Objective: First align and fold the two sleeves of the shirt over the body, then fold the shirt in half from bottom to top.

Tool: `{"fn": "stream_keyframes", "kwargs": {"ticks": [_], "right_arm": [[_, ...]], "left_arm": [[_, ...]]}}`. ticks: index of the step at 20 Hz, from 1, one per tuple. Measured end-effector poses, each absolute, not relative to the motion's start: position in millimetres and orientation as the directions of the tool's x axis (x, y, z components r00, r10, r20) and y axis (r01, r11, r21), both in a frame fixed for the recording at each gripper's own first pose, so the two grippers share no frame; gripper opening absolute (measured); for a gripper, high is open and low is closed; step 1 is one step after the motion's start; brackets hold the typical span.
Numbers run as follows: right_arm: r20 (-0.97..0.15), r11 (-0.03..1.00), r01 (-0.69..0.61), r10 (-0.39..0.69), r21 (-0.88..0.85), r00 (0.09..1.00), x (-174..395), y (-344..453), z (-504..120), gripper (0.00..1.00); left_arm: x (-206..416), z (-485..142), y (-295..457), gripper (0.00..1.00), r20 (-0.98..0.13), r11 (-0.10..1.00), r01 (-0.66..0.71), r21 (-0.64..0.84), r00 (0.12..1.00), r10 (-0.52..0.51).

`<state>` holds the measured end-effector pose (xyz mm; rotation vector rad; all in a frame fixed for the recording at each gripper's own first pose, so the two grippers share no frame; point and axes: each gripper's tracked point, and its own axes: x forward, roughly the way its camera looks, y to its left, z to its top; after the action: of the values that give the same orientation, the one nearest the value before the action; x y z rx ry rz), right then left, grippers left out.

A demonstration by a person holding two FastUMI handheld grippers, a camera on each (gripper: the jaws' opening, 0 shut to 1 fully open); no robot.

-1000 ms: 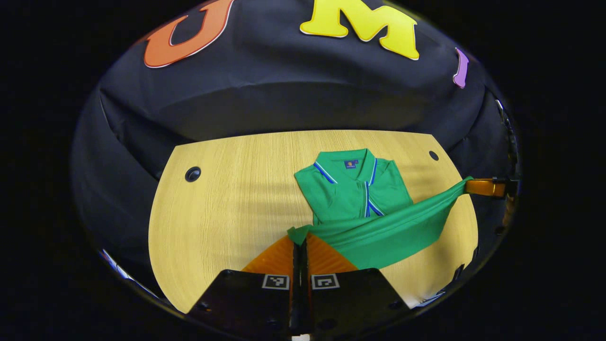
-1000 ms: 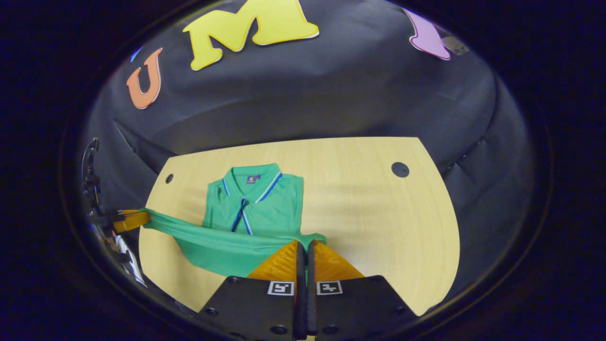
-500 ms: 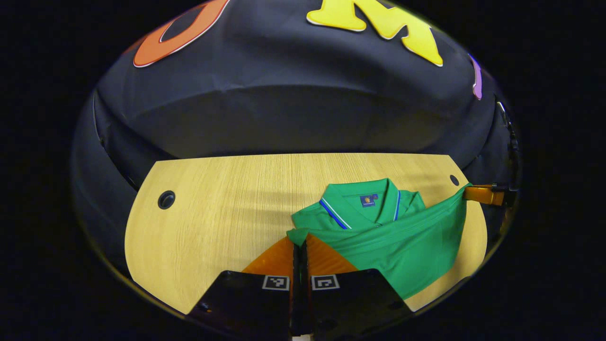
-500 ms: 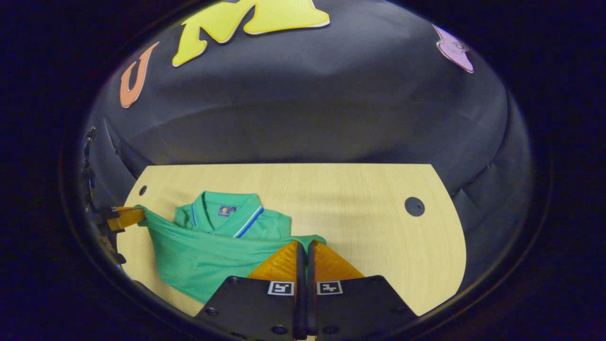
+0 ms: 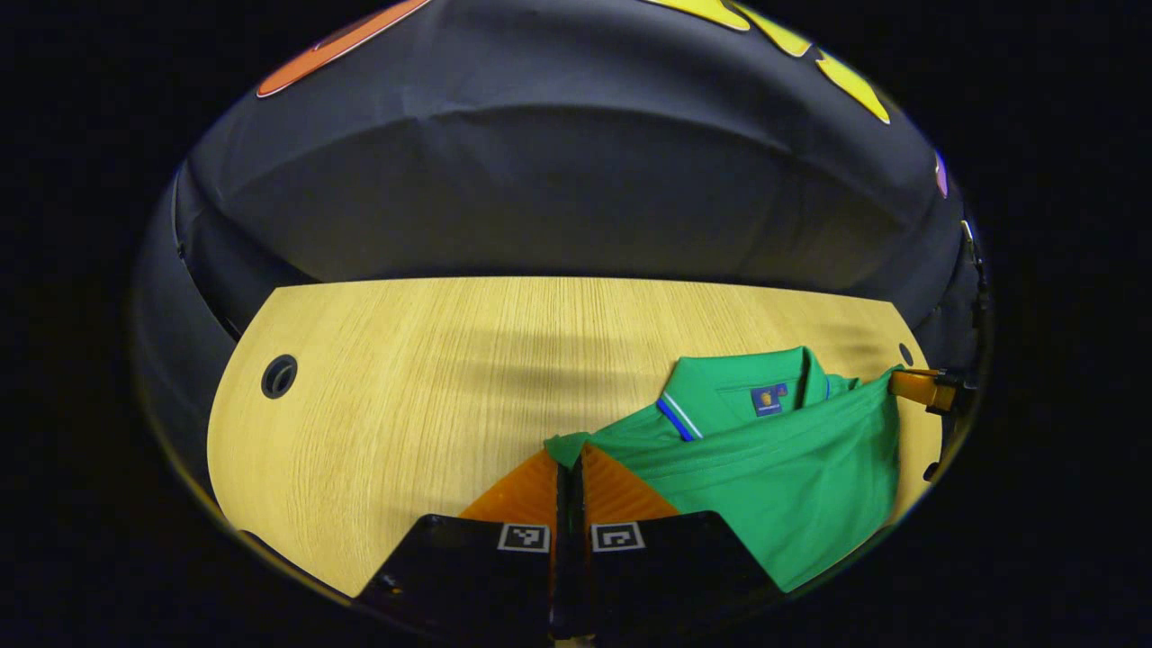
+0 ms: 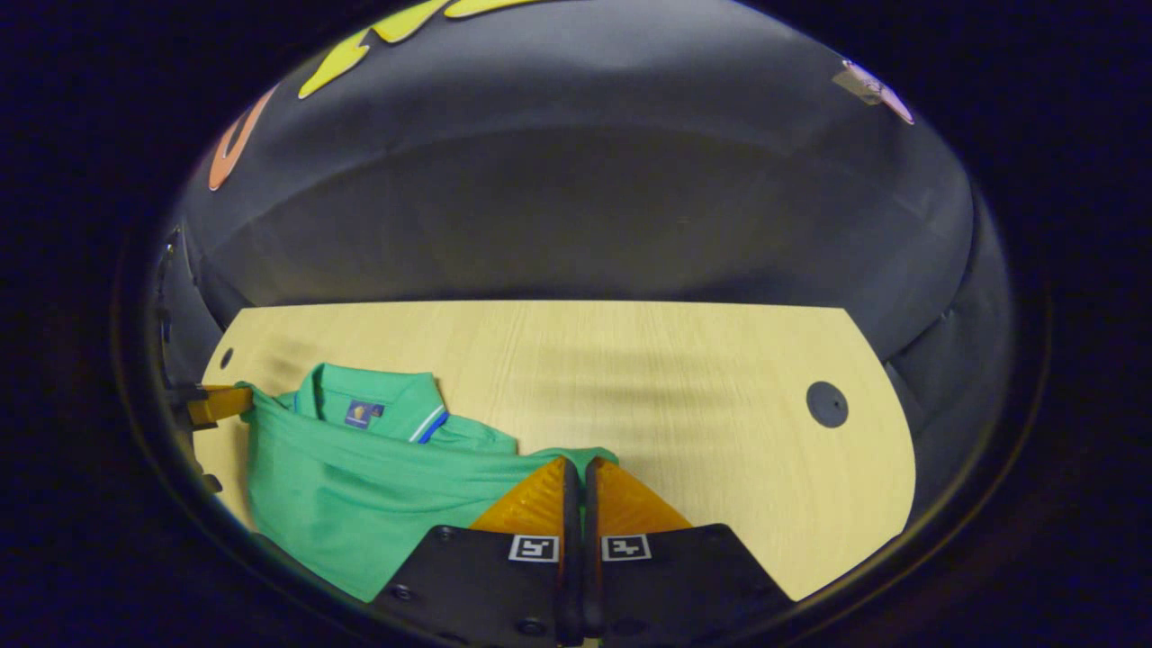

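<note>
Black cloth hung behind a pale wooden table (image 5: pixel 405 387) with a round dark hole near each far corner. On it lay the green shirt (image 5: pixel 792 468), its collar (image 5: pixel 738 387) with blue and white trim turned toward the cloth wall. Its lower part was doubled up over the body, the hem edge running across just below the collar. In the left gripper view, the left gripper (image 5: pixel 570 463) had its fingers pressed together on one hem corner of the shirt, a small tuft of green fabric showing above the tips. In the right gripper view, the right gripper (image 6: pixel 576 463) was likewise clamped on the opposite hem corner. Each view also showed the other gripper far off at the edge, holding its own end of the hem, with the fabric stretched between the two.
</note>
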<state>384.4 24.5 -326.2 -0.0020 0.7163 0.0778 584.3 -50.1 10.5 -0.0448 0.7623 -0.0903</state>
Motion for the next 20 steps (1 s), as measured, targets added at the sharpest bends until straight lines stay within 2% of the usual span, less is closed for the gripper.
{"fn": "stream_keyframes", "kwargs": {"ticks": [2, 3, 7, 8, 9, 10, 11, 12, 13, 14, 15, 16, 17, 18, 20], "right_arm": [[-0.667, 0.997, -0.065, 0.077, 0.042, 0.741, 386, 24, -335, 0.03], [-0.673, 0.997, -0.065, 0.075, 0.04, 0.735, 386, 23, -339, 0.0], [-0.675, 0.997, -0.07, 0.073, 0.031, 0.734, 384, 23, -340, 0.06], [-0.674, 0.997, -0.066, 0.07, 0.031, 0.736, 383, 22, -337, 0.04], [-0.673, 0.997, -0.063, 0.076, 0.044, 0.735, 381, 23, -334, 0.11], [-0.673, 0.997, -0.053, 0.077, 0.056, 0.736, 377, 23, -326, 0.11], [-0.665, 0.995, -0.054, 0.098, 0.086, 0.74, 373, 28, -318, 0.25], [-0.655, 0.992, -0.062, 0.118, 0.109, 0.746, 368, 31, -307, 0.39], [-0.645, 0.99, -0.065, 0.129, 0.122, 0.753, 361, 32, -295, 0.53], [-0.634, 0.989, -0.071, 0.139, 0.131, 0.761, 355, 34, -280, 0.7], [-0.621, 0.99, -0.073, 0.132, 0.12, 0.773, 348, 32, -268, 0.81], [-0.605, 0.991, -0.076, 0.129, 0.112, 0.786, 339, 29, -252, 0.86], [-0.587, 0.99, -0.08, 0.134, 0.117, 0.799, 329, 31, -234, 0.96], [-0.567, 0.989, -0.085, 0.138, 0.118, 0.812, 318, 31, -215, 0.97], [-0.516, 0.991, -0.09, 0.128, 0.098, 0.847, 290, 27, -174, 0.97]], "left_arm": [[584, 8, -49, 0.03, -0.689, 0.996, 0.05, -0.072, 0.719, -0.086], [584, 8, -49, 0.03, -0.686, 0.997, 0.047, -0.068, 0.723, -0.081], [584, 8, -51, 0.04, -0.69, 0.997, 0.054, -0.05, 0.72, -0.074], [583, 8, -53, 0.07, -0.691, 0.997, 0.057, -0.054, 0.718, -0.078], [580, 12, -54, 0.1, -0.692, 0.997, 0.055, -0.063, 0.717, -0.083], [577, 16, -51, 0.22, -0.693, 0.997, 0.044, -0.067, 0.717, -0.078], [573, 22, -51, 0.26, -0.688, 0.996, 0.038, -0.074, 0.722, -0.079], [569, 34, -49, 0.46, -0.678, 0.996, 0.039, -0.081, 0.731, -0.084], [566, 47, -50, 0.44, -0.66, 0.995, 0.045, -0.088, 0.745, -0.092], [564, 63, -49, 0.57, -0.637, 0.995, 0.046, -0.085, 0.766, -0.089], [560, 80, -42, 0.6, -0.615, 0.997, 0.032, -0.065, 0.786, -0.065], [556, 97, -38, 0.63, -0.588, 0.999, 0.027, -0.047, 0.807, -0.049], [550, 120, -36, 0.68, -0.558, 0.999, 0.029, -0.032, 0.829, -0.042], [539, 147, -33, 0.76, -0.524, 0.999, 0.032, -0.013, 0.851, -0.034], [519, 195, -29, 1.0, -0.459, 1.0, 0.027, 0.014, 0.888, -0.018]]}}
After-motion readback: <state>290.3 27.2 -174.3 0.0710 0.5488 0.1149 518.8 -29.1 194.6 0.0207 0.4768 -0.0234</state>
